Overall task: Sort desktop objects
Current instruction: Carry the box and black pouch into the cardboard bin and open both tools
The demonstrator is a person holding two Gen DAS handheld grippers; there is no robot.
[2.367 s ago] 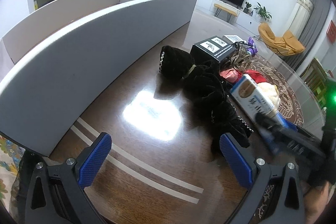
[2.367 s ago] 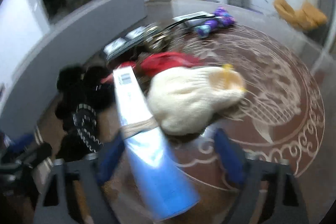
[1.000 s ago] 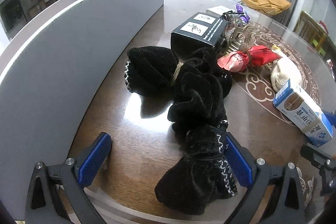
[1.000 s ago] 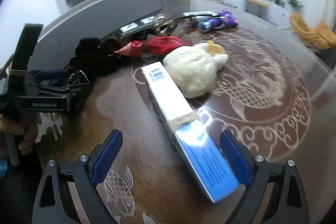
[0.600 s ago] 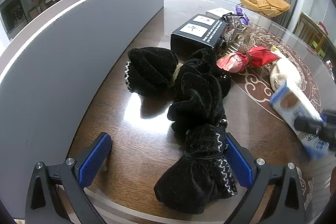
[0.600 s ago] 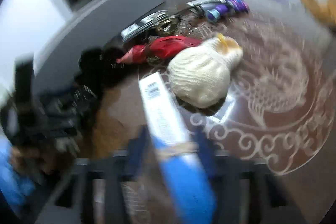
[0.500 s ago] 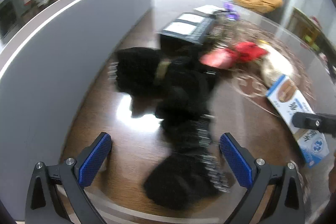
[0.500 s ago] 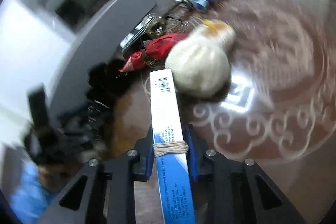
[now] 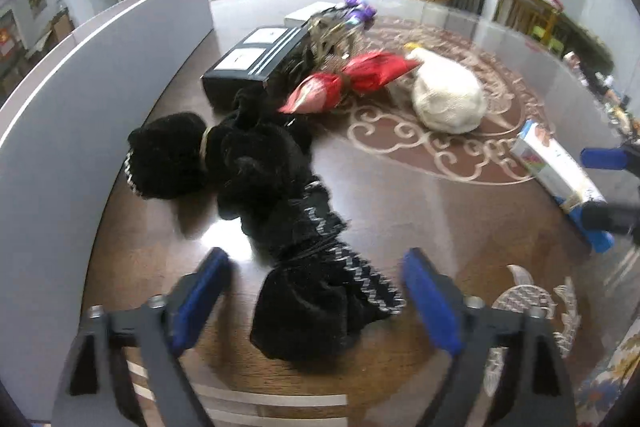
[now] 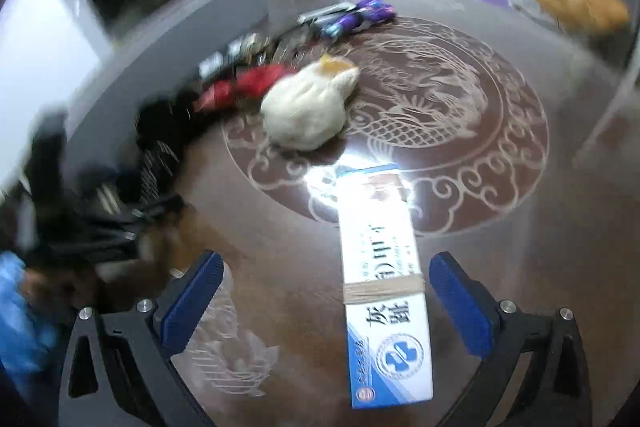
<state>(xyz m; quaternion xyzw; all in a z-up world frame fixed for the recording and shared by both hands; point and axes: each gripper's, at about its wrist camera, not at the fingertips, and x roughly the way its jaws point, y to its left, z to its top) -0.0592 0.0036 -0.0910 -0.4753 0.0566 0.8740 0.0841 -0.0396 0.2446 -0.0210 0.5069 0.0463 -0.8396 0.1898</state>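
Note:
A long blue-and-white box (image 10: 382, 259) bound with a rubber band lies flat on the dark table between the open fingers of my right gripper (image 10: 328, 301), which does not touch it. It also shows in the left wrist view (image 9: 560, 179). My left gripper (image 9: 316, 301) is open, its fingers on either side of the near end of a black velvet bundle (image 9: 280, 211). A cream cloth pouch (image 9: 446, 99) and a red pouch (image 9: 348, 79) lie further back.
A black box (image 9: 256, 61), a tangle of metal items (image 9: 332, 27) and purple items (image 9: 360, 9) sit at the back. A grey partition wall (image 9: 72, 99) runs along the left. The person's other hand and gripper (image 10: 92, 223) show at the left of the right wrist view.
My right gripper was shut on the blue-and-white box half a second ago; it has opened and the box now lies on the table. My left gripper swung right over the black bundle.

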